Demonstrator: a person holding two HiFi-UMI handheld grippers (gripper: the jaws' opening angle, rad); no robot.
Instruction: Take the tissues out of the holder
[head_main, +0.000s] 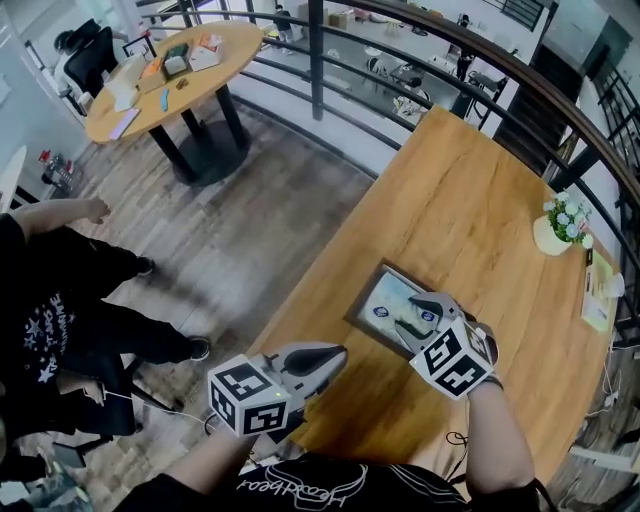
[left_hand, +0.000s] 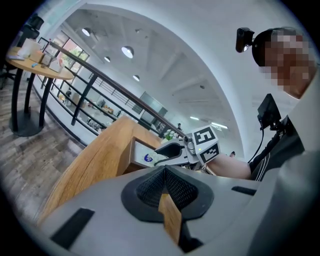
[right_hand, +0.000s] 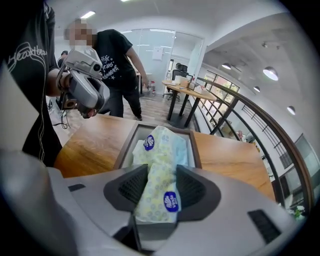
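Tissues, in the form of a soft pale yellow-and-blue patterned tissue pack (head_main: 408, 318), lie directly under the tips of the right gripper (head_main: 425, 312) in the head view. They sit inside a shallow rectangular dark-framed holder (head_main: 365, 300) on the long wooden table (head_main: 450, 200). The left gripper (head_main: 335, 355) hangs at the table's near edge, beside the holder and apart from it. Far beyond the right gripper stands a small cream pot of white flowers (head_main: 560, 225). A dark metal railing (head_main: 420, 40) runs along the table's far side. A seated bystander in black (head_main: 60, 300) and a round wooden table (head_main: 170, 75) carrying small items lie well off to the left gripper's side.

Left gripper view: the left gripper's (left_hand: 165, 172) mesh pads meet, with nothing between them. Ahead of them are the table edge (left_hand: 95, 155), the holder (left_hand: 137, 152) and the right gripper (left_hand: 172, 150) tilted down over it.

Right gripper view: the right gripper (right_hand: 161, 192) is partly closed, both pads pressing the tissue pack (right_hand: 160, 165), which is pinched narrow between them. The pack's far end still rests in the holder (right_hand: 127, 145). The left gripper (right_hand: 87, 92) floats beyond the holder over the table edge (right_hand: 95, 140). The bystander (right_hand: 117, 55) stands behind it.
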